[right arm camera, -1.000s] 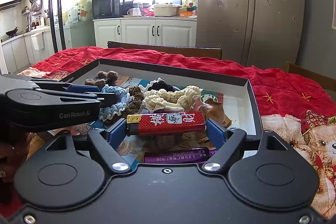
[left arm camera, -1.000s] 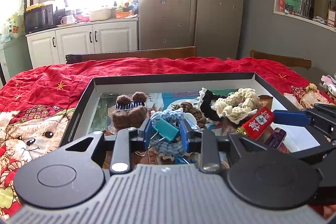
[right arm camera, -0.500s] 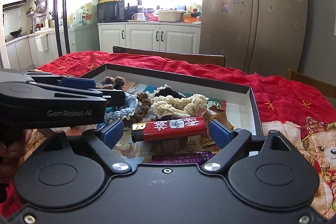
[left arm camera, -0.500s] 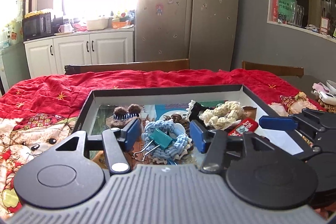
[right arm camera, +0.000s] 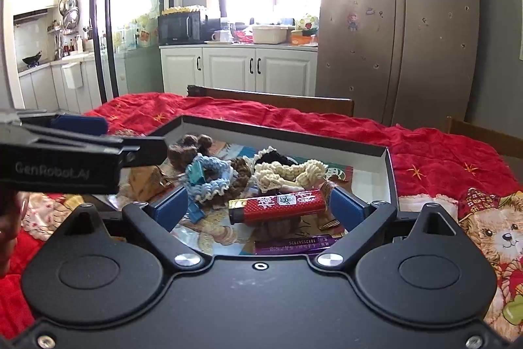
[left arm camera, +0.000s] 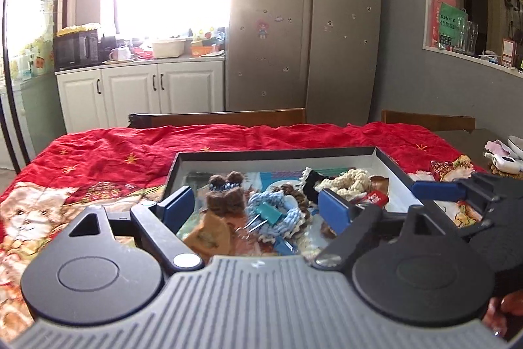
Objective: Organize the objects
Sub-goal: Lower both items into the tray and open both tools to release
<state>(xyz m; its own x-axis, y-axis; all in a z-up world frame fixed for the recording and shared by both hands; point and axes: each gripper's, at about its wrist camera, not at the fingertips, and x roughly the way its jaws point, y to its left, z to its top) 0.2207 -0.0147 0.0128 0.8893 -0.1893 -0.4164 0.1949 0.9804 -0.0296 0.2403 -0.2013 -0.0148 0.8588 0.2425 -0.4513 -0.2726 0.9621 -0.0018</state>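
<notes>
The left tool [left arm camera: 256, 210] stands released, its blue pads spread wide; its jaws have just been opening, and nothing is pressed between them. In the gap below lies a teal binder clip [left arm camera: 268, 214] on a light-blue braided hair tie [left arm camera: 287, 215], with a brown fuzzy hair clip [left arm camera: 225, 195] just beside them on the left. The right tool [right arm camera: 260, 208] is also released, and its jaws have just been opening too. A red lighter [right arm camera: 278, 206] lies crosswise between its pads, resting on the heap and touching neither pad as far as can be seen. A purple stick [right arm camera: 294, 244] lies just below the lighter, and a cream braided hair tie [right arm camera: 287, 174] sits behind it. All of this sits inside a shallow black box [right arm camera: 390, 172] with a white inner wall. The box rests on a red blanket [right arm camera: 425, 146] with a bear print that covers the surface.
</notes>
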